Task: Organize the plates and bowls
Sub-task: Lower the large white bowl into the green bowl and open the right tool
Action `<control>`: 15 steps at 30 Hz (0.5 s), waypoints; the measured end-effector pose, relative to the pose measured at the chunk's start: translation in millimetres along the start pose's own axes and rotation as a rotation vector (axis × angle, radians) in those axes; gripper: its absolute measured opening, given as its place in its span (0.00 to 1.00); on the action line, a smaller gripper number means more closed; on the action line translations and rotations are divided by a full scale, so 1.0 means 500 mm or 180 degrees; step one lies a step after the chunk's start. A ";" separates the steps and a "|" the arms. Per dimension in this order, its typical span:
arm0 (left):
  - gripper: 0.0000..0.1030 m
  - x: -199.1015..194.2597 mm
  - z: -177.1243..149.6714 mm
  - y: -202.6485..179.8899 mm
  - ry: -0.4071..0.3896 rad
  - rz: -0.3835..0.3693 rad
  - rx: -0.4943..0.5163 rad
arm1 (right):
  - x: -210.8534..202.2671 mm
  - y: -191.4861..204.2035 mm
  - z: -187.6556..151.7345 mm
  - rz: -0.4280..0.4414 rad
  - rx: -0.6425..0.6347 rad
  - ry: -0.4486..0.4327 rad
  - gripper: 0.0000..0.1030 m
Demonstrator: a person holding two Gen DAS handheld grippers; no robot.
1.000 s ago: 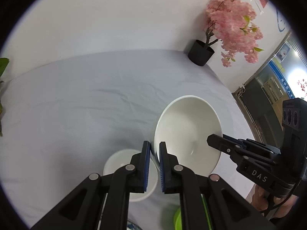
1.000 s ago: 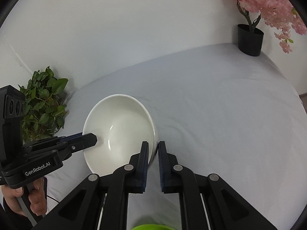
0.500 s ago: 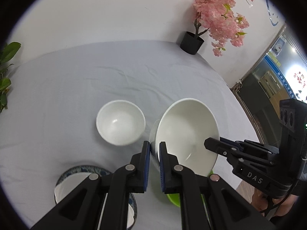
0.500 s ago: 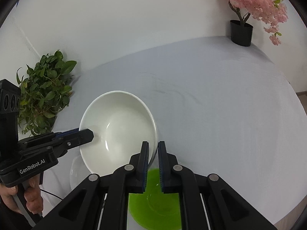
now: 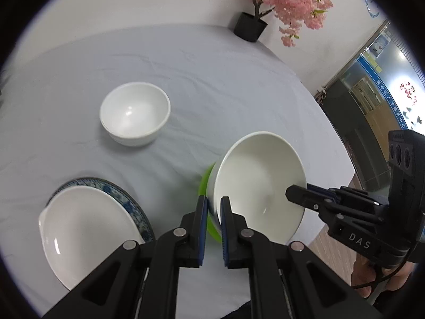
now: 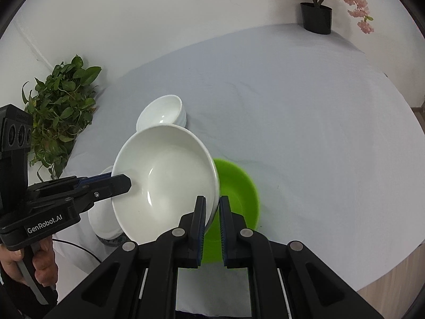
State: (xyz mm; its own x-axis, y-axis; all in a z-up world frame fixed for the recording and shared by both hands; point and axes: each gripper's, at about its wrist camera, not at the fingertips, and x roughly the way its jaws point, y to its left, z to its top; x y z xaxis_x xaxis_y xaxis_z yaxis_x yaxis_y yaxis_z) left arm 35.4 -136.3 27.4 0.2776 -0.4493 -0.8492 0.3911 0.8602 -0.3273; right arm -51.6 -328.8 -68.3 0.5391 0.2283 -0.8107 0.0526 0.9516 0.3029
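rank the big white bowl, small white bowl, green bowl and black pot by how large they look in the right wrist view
1. big white bowl, nearest the camera
2. green bowl, partly hidden behind it, so its true size against the big bowl is unsure
3. small white bowl
4. black pot, farthest away

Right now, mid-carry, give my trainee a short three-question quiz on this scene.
1. True or false: the large bowl is held by one gripper only.
2. What lies directly beneath the large bowl? A) green bowl B) small bowl C) blue plate
3. Fill in: the white plate sits on the ____ plate.

Key: 1. False: the left gripper and right gripper pinch opposite sides of its rim. 2. A. 3. Blue.
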 end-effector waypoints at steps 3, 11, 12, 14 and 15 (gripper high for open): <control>0.08 0.028 -0.005 -0.002 0.0125 -0.0052 -0.0025 | 0.003 -0.019 -0.014 -0.0033 0.0030 0.0039 0.08; 0.08 0.077 -0.015 0.012 0.0424 -0.0061 -0.0132 | 0.032 -0.046 -0.019 -0.0083 0.0066 0.0231 0.08; 0.09 0.080 -0.016 0.012 0.0449 -0.0054 -0.0127 | 0.035 -0.050 -0.018 -0.0076 0.0079 0.0249 0.08; 0.09 0.079 -0.017 0.015 0.0463 -0.0058 -0.0125 | 0.042 -0.045 -0.010 -0.0061 0.0104 0.0273 0.08; 0.09 0.080 -0.016 0.015 0.0474 -0.0064 -0.0130 | 0.044 -0.045 -0.010 -0.0061 0.0112 0.0281 0.08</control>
State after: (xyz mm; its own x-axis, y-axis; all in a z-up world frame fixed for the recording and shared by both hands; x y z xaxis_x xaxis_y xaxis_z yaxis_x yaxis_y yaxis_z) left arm 42.4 -146.2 -12.3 0.1356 -0.4283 -0.8934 0.3585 0.8619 -0.3587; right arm -45.4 -344.3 -95.4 0.4616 0.2287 -0.8571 0.0926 0.9485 0.3030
